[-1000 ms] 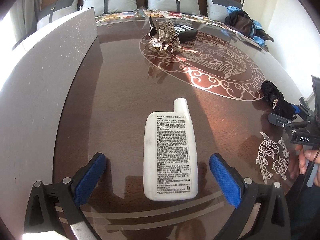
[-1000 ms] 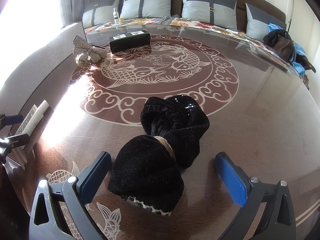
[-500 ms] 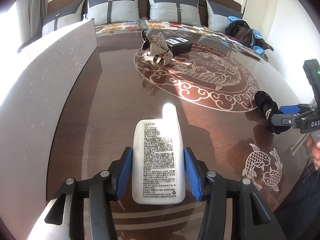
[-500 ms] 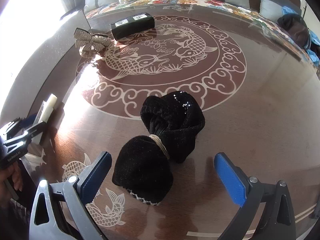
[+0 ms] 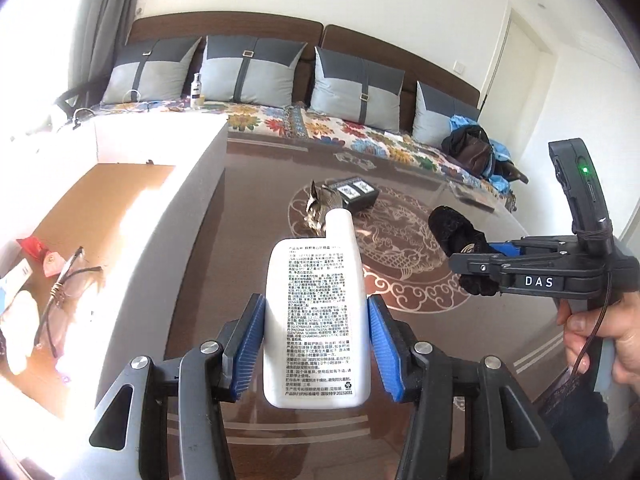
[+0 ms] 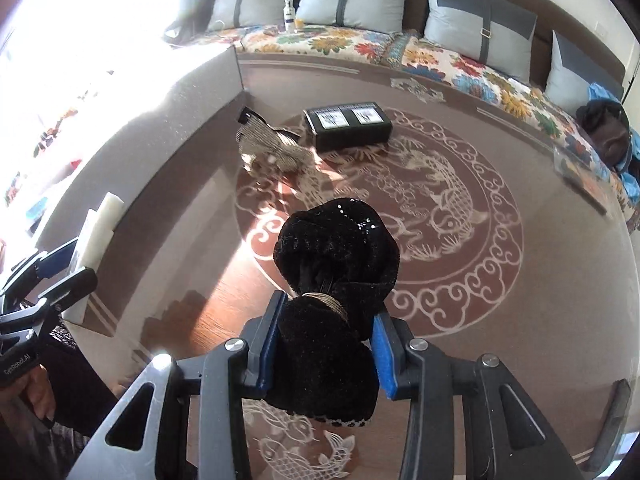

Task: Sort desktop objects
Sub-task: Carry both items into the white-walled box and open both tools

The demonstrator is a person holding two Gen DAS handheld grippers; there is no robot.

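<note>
My left gripper (image 5: 316,344) is shut on a flat white bottle (image 5: 316,312) with printed text and holds it lifted above the brown table (image 5: 248,240), beside the open white box (image 5: 188,184). My right gripper (image 6: 326,354) is shut on a black sequined hair bow (image 6: 332,280) and holds it off the table (image 6: 540,280). The bow also shows in the left wrist view (image 5: 456,232), held in the right gripper (image 5: 476,268). The white bottle shows at the left of the right wrist view (image 6: 98,232).
A silver bow (image 6: 272,148) and a black case (image 6: 348,124) lie on the table's far side. The box holds glasses (image 5: 64,284) and small red items (image 5: 40,252). A sofa with cushions (image 5: 352,92) and a dark bag (image 5: 472,148) lies behind.
Both grippers have lifted their objects off the table. The right gripper closed on the black bow. The left gripper rose with the bottle, so the inside of the box now shows.
</note>
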